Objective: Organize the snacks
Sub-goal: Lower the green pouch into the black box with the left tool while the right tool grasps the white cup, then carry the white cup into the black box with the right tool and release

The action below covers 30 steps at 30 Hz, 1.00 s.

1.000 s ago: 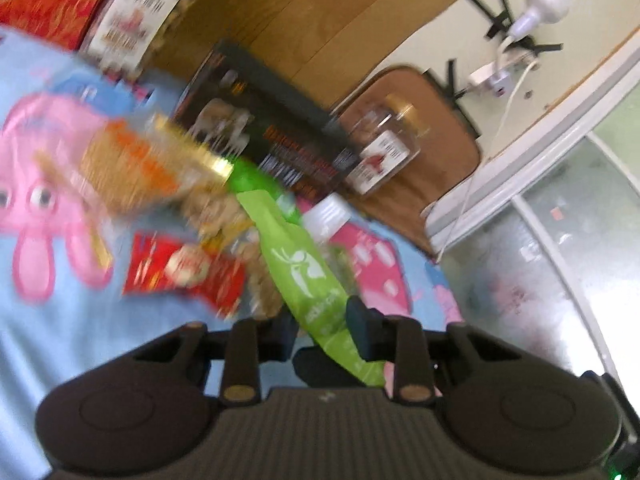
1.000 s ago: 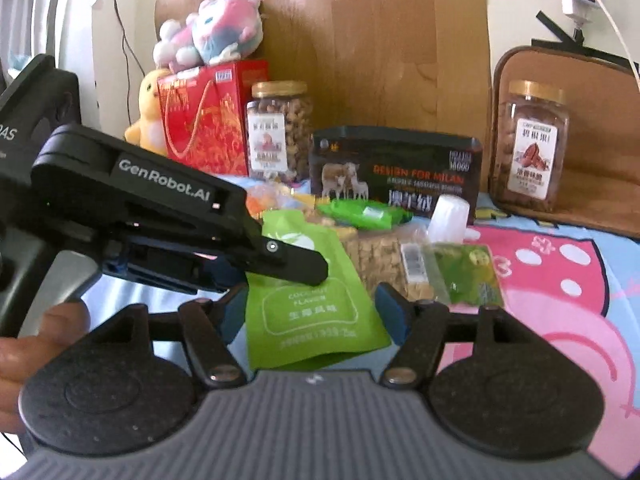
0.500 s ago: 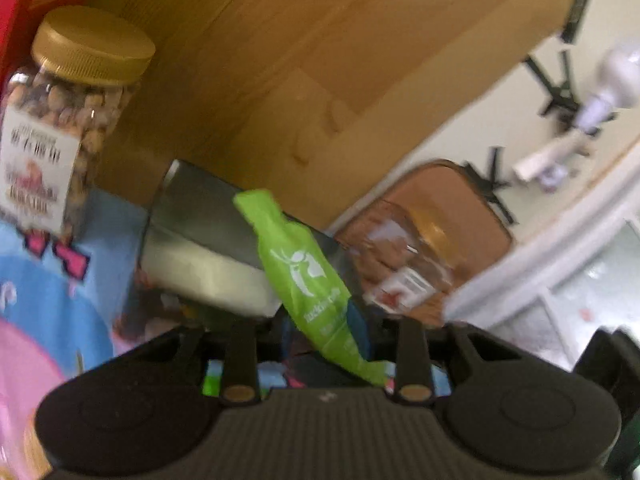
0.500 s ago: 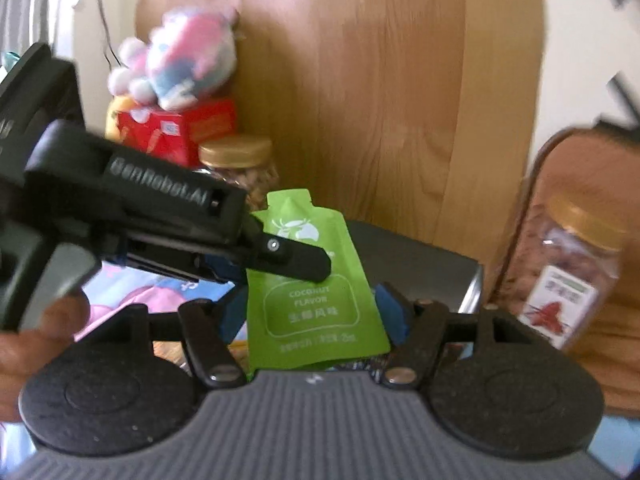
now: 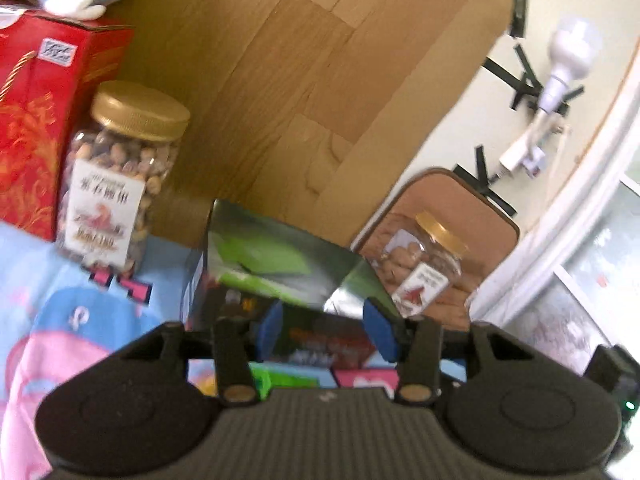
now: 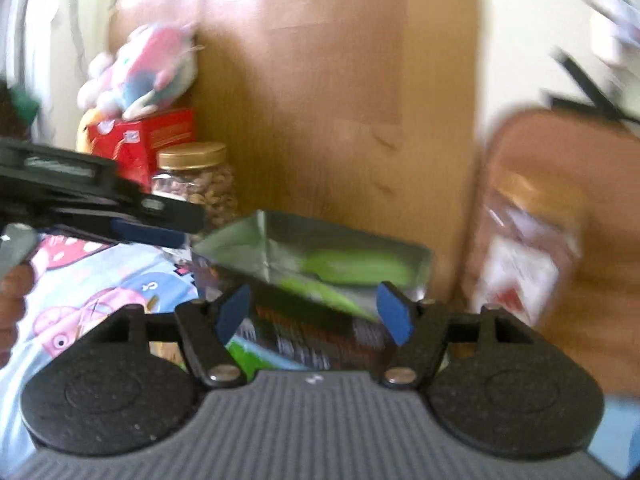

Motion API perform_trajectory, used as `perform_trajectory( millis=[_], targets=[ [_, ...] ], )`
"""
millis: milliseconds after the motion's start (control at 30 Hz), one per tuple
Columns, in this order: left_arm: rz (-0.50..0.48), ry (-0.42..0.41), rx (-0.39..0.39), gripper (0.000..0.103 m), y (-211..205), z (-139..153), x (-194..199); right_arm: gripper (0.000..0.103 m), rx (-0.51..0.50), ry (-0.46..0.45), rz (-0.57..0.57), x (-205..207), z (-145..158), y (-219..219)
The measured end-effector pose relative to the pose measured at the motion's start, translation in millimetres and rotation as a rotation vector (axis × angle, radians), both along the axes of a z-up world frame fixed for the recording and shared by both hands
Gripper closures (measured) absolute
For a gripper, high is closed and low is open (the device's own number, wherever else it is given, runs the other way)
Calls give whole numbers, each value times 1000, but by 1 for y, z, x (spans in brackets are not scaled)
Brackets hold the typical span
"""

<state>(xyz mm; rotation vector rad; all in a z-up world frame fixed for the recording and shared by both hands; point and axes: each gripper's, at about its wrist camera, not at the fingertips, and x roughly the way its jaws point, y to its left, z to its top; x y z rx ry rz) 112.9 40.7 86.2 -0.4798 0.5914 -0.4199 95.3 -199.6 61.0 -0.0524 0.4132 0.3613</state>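
Left wrist view shows my left tool with its jaws opening and nothing pinched between the blue pads. Just past them the green snack pouch lies inside the open dark box, whose orange print is too blurred to read. A gold-lidded nut jar carries a white label I cannot make out, beside a red gift box. My right tool stands wide apart and empty over the same box.
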Motion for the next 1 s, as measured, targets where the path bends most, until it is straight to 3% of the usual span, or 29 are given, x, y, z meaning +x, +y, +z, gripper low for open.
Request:
perform_trajectory(
  millis=[167,233,267,300,367,500,600,733,833,933,1000],
  targets=[
    [-43,56,29,57,-18,-19,-13,32,123,122,-106,0,-33,-16],
    [-55,87,28,57,-23,-26,-15,44,128,148,-108,5,-44,-13],
    [-60,100,22,57,-25,-29,-17,64,119,160,-101,8,-48,-10],
    [-65,110,17,57,-24,-31,-19,69,123,170,-89,11,-52,-8],
    [-71,122,5,57,-22,-32,-25,70,135,157,-94,7,-52,-10],
    [-80,120,-54,55,-6,-29,-39,70,255,93,-71,-19,-28,-22],
    [-77,132,-117,48,3,-34,-47,70,410,65,-2,-40,-14,-29],
    [-115,192,-236,48,8,-49,-49,70,673,244,92,-39,-33,-33],
    [-129,226,-317,48,12,-60,-51,70,797,371,102,-33,-58,-29],
    [-100,239,-298,59,11,-66,-51,70,863,463,95,-29,-82,-24],
    [-82,230,-276,74,10,-69,-52,70,911,490,79,-28,-91,-24]
  ],
)
